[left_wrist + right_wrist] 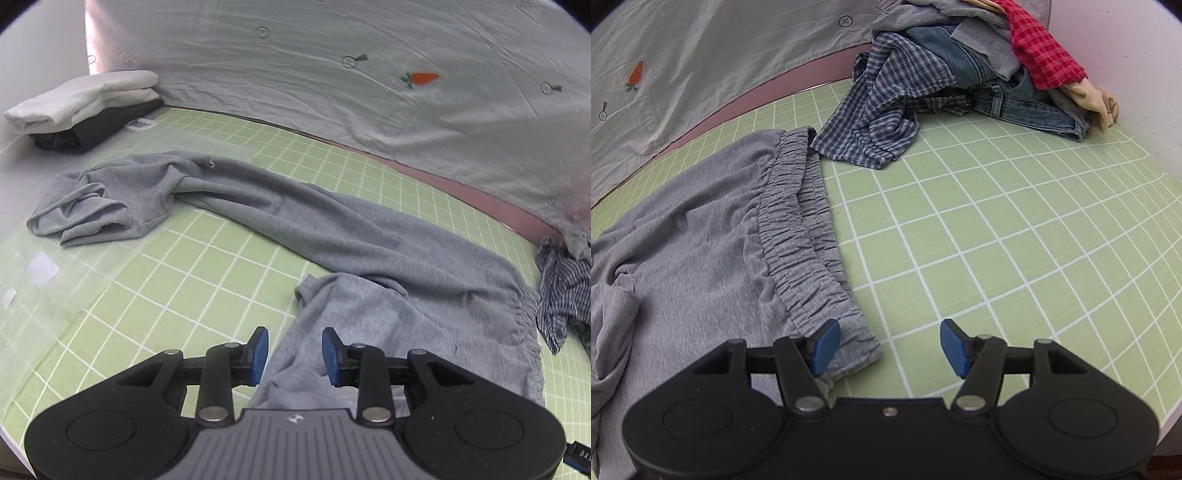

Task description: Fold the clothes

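- Grey sweatpants (369,236): spread loosely on the green grid mat (207,266); one leg stretched out with a bunched cuff, the other doubled back; gathered waistband (798,221) at the right.
- Folded stack (85,110), white on dark: far left corner.
- Unfolded pile (979,66) of plaid, denim and red check: far right corner.
- Step, judged: arranging the sweatpants for a fold; next calls for flattening the doubled leg and laying leg on leg.
- Left gripper (294,350): low above the near leg, fingers apart, holding nothing.
- Right gripper (889,345): low at the waistband's near corner, fingers wide apart, one pad (825,341) over the cloth; contact uncertain.
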Motion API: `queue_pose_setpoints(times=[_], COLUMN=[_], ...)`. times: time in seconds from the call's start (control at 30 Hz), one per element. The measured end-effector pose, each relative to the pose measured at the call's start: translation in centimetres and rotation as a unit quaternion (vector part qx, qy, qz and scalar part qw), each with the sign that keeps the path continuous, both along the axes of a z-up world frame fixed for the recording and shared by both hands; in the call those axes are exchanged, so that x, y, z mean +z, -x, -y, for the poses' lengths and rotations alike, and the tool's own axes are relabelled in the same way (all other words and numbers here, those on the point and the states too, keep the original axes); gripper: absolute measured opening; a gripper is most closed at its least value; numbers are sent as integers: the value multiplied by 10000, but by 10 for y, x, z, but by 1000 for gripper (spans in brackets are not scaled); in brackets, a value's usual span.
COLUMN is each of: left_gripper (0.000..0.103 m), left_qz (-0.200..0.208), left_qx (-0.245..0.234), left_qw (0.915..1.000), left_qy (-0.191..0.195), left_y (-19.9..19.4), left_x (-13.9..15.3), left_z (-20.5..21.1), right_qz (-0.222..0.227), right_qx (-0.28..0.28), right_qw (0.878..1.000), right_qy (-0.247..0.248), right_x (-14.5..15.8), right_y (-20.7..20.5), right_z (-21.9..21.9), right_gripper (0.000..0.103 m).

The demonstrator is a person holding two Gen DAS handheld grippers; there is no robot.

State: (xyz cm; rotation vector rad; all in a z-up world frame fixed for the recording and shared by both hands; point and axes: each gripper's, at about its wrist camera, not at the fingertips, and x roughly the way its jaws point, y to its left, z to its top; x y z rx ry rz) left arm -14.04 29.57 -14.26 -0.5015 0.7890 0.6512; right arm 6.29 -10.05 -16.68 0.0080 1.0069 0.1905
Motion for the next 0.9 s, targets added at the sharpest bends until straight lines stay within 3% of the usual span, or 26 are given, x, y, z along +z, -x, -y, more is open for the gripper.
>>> queue_pose_setpoints(times=[0.23,0.43,0.5,0.57,0.6,0.63,0.67,0.73,0.9], left_gripper=[44,48,48,45,35,14,7,0,0], left_qz=[-515,-550,-638,-787,-847,-819,-793,-758,-565], left_qx=[-463,-843,-953,-1036,-1061,-1070,-1071,-1022,-734], left_qw=[9976,9925,9910,9899,9895,9897,9899,9910,9950], left_qy=[-13,692,691,564,495,492,484,413,379], left_y=[-7,-23,-30,-36,-39,-39,-39,-35,-15], left_x=[-18,-48,-55,-59,-59,-59,-58,-56,-45], left_z=[-23,-32,-29,-24,-22,-21,-21,-23,-37], right_qz=[-53,-44,-50,-64,-67,-69,-72,-77,-109], right_qx=[-270,-372,-382,-385,-378,-371,-365,-351,-355], right_qw=[9996,9993,9992,9991,9991,9991,9992,9991,9990], right_qy=[52,94,116,141,153,166,178,203,238], right_x=[-3,-4,-5,-7,-7,-7,-7,-8,-11], right_y=[9,10,9,8,7,7,7,7,8], right_z=[-13,-29,-34,-38,-39,-39,-40,-41,-43], right_gripper=[61,61,61,61,61,61,61,61,61])
